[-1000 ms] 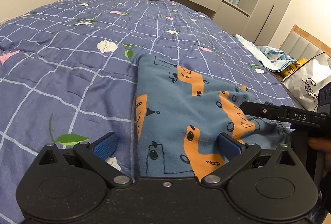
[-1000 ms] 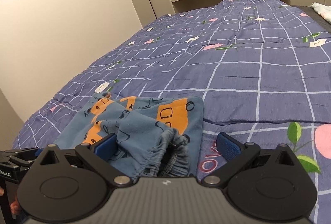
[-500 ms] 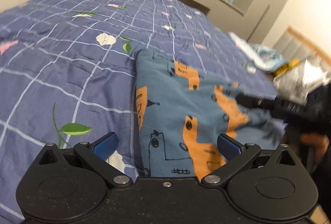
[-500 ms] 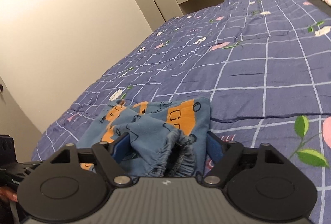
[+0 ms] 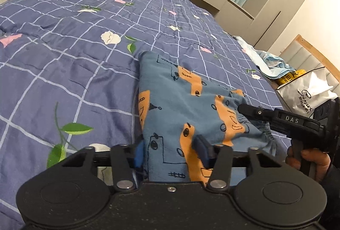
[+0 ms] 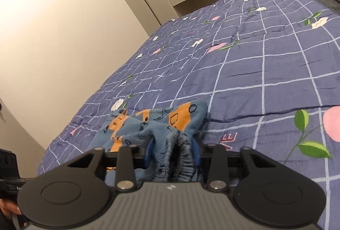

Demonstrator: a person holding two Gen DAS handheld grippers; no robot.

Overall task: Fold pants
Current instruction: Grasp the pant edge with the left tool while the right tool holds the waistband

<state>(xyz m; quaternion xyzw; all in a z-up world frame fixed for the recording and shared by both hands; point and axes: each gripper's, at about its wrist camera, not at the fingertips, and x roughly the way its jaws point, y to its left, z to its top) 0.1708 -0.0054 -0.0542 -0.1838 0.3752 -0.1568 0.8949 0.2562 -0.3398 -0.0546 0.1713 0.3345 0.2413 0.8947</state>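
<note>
Blue-orange pants | folded flat | gathered waistband bunched, wrinkled

The pants, blue cloth printed with orange blocks and dark line drawings, lie folded on the near part of the checked purple quilt, the gathered elastic waistband bunched and raised at the near end.
</note>
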